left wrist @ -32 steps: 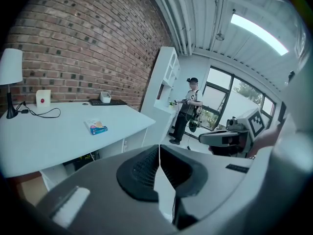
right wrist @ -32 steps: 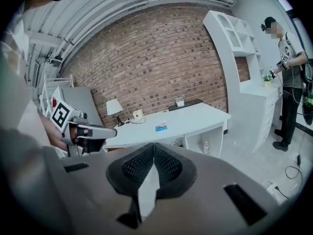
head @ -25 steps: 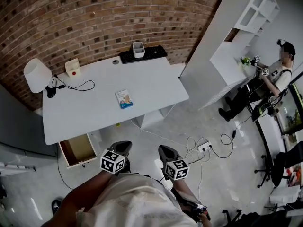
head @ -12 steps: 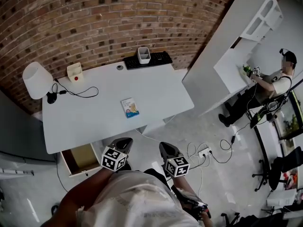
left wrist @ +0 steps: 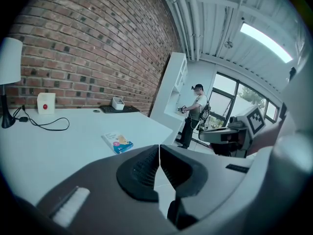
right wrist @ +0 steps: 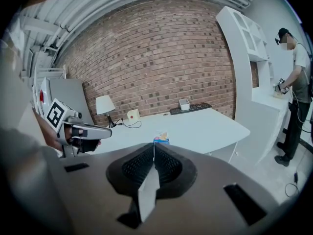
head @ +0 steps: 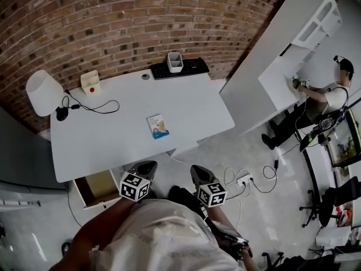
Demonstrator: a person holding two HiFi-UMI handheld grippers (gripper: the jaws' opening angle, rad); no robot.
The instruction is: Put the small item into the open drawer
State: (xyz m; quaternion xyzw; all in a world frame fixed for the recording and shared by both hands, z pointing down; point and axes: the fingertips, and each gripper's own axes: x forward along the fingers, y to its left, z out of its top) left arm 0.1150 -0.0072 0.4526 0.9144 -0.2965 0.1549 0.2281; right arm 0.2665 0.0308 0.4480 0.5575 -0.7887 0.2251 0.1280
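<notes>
The small item, a flat blue and white box (head: pixel 158 125), lies on the white desk (head: pixel 113 134) near its front edge; it also shows in the left gripper view (left wrist: pixel 117 142) and the right gripper view (right wrist: pixel 160 139). The open drawer (head: pixel 97 186) sticks out under the desk's front left corner, its wooden inside bare. My left gripper (head: pixel 145 167) (left wrist: pixel 159 148) is shut and holds nothing, just in front of the desk edge, right of the drawer. My right gripper (head: pixel 198 171) (right wrist: pixel 153 146) is shut and holds nothing, beside it over the floor.
On the desk stand a white lamp (head: pixel 42 90), a cream box with a red button (head: pixel 90 82), a black cable (head: pixel 93 105), a keyboard (head: pixel 179 68) and a white cup (head: pixel 175 61). A power strip (head: pixel 243 179) lies on the floor. A person (head: pixel 330 97) stands at white shelves (head: pixel 293 44).
Both grippers have moved forward together, closer to the desk's front edge and the drawer. Their jaws stay shut. The box has not moved.
</notes>
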